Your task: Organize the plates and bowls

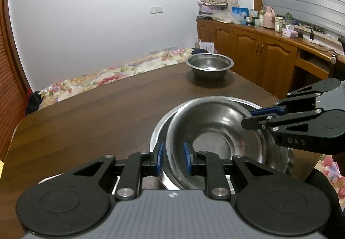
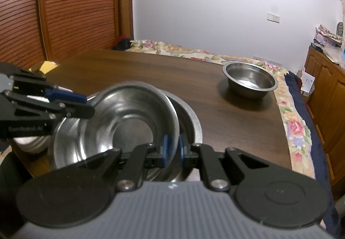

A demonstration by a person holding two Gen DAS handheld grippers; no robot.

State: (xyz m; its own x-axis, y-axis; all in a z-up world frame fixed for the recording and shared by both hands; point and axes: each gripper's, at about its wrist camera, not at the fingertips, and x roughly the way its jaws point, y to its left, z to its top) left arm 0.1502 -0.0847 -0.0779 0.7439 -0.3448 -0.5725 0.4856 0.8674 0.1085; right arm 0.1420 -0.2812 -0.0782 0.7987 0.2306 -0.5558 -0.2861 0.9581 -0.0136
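Note:
Both grippers hold a shallow steel bowl (image 1: 215, 122) (image 2: 129, 113) by opposite sides of its rim. It tilts inside a wider steel bowl (image 1: 157, 129) (image 2: 192, 122) that rests on the dark wooden table (image 1: 97, 120) (image 2: 151, 70). My left gripper (image 1: 173, 159) (image 2: 86, 104) is shut on the near-left rim, blue pads either side of the wall. My right gripper (image 1: 252, 117) (image 2: 173, 149) is shut on the right rim. A third, deeper steel bowl (image 1: 209, 66) (image 2: 250, 80) stands alone at the table's far right.
A bed with a floral cover (image 1: 107, 75) (image 2: 297, 126) runs along the table's far and right edges. Wooden cabinets (image 1: 269, 51) with bottles and clutter line the right wall. A slatted wooden door (image 2: 64, 1) stands at the left. Another steel dish edge (image 2: 28, 144) shows below the left gripper.

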